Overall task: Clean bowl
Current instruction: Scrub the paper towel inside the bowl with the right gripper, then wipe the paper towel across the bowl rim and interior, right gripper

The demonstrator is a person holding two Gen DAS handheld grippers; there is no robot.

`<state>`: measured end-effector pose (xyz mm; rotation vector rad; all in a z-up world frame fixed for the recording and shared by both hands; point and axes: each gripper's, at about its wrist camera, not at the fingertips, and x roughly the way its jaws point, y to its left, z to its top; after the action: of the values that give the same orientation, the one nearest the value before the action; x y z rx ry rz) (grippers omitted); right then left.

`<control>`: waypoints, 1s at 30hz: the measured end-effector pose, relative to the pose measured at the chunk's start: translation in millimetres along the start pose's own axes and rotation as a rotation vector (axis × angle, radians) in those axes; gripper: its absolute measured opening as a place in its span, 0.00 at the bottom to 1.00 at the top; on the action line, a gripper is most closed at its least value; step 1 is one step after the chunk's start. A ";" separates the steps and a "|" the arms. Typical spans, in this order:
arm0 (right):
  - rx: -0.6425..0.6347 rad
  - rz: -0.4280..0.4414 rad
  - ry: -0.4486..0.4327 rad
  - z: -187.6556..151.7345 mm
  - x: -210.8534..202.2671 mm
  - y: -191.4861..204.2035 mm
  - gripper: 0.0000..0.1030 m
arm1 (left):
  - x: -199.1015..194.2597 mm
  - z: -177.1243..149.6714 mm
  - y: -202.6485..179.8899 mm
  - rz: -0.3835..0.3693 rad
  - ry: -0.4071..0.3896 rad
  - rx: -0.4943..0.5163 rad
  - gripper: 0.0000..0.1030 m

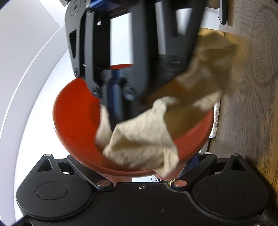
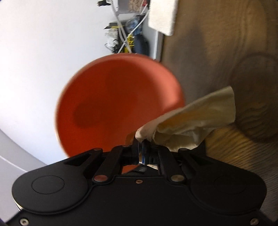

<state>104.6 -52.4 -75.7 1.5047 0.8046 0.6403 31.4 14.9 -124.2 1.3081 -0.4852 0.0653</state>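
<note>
A red bowl (image 1: pixel 73 113) is held up off the table, tilted, its near rim over my left gripper (image 1: pixel 139 177). That gripper's fingertips are hidden under the bowl, and it grips the bowl from below. My right gripper (image 1: pixel 114 111) reaches down into the bowl from above, shut on a crumpled beige cloth (image 1: pixel 139 137) that lies against the inside wall and drapes over the near rim. In the right wrist view the bowl (image 2: pixel 113 97) faces me with its inside bare. The cloth (image 2: pixel 191 118) trails to the right from my shut right gripper (image 2: pixel 140 144).
Both views are rolled sideways. A wooden tabletop (image 1: pixel 252 87) (image 2: pixel 225 52) fills the right side and a white wall (image 1: pixel 26 69) the left. A white foam block (image 2: pixel 163 15) lies on the wood. Cables and clutter (image 2: pixel 126 34) stand far behind.
</note>
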 end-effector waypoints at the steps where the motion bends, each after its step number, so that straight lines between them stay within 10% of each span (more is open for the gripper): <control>1: -0.010 0.012 -0.011 1.7 -2.4 5.0 0.05 | 0.0 0.1 -0.1 0.000 0.000 0.000 0.92; 15: -0.017 0.004 -0.204 28.8 -50.2 2.5 0.05 | -0.1 0.1 0.0 0.000 0.000 0.000 0.92; 30: -0.022 -0.051 -0.018 -6.0 -1.6 -17.6 0.05 | -0.4 -0.3 0.3 0.000 0.000 0.000 0.92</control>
<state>96.9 -50.0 -92.5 1.4635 0.8175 0.5947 31.0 15.4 -124.1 1.3084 -0.4851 0.0653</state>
